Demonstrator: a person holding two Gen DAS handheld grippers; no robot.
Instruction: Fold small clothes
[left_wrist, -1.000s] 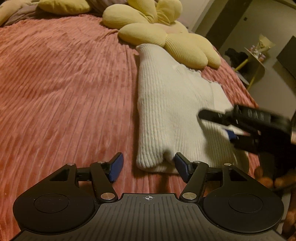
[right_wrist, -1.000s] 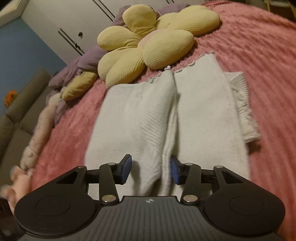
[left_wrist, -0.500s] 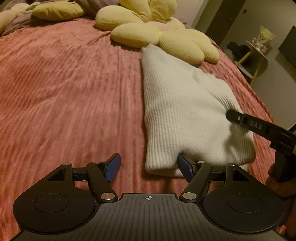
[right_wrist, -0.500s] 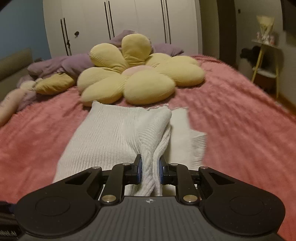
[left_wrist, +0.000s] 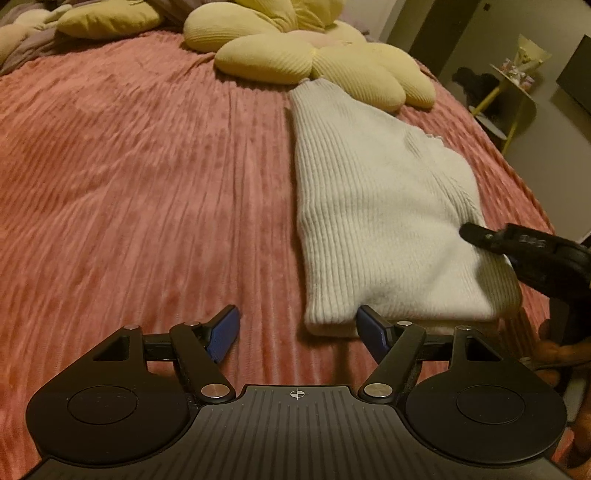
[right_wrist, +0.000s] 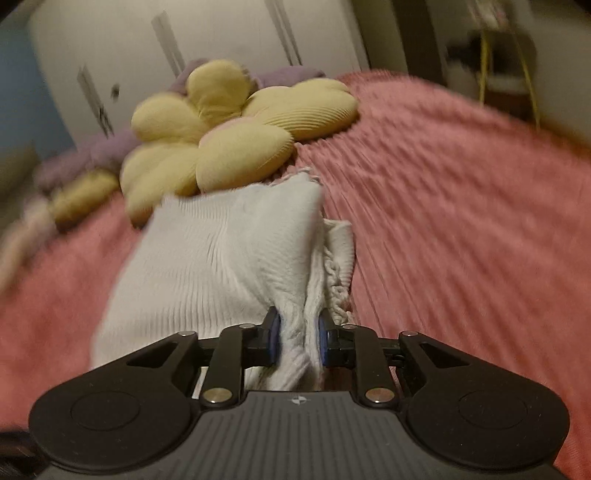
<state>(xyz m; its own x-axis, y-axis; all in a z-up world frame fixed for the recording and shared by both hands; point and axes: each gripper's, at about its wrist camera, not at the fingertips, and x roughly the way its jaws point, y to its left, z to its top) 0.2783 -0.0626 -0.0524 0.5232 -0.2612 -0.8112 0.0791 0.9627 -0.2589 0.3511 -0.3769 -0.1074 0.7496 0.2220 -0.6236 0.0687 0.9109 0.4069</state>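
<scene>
1. Sweater (left_wrist: 373, 206) lies on the pink bedspread (left_wrist: 147, 177), its long axis running away from both cameras toward the flower cushion (left_wrist: 314, 55), which its far end touches.
2. Right gripper (right_wrist: 298, 338) is nearer: its fingers are clamped on a bunched fold at the sweater's near right edge.
3. Left gripper (left_wrist: 297, 334) has its fingers spread wide and holds nothing; its right pad sits just at the sweater's near left corner, the left pad over bare bedspread.
4. A fold across would likely carry the pinched edge leftward.
5. The right-wrist view is blurred, and how many layers are pinched cannot be told.
</scene>
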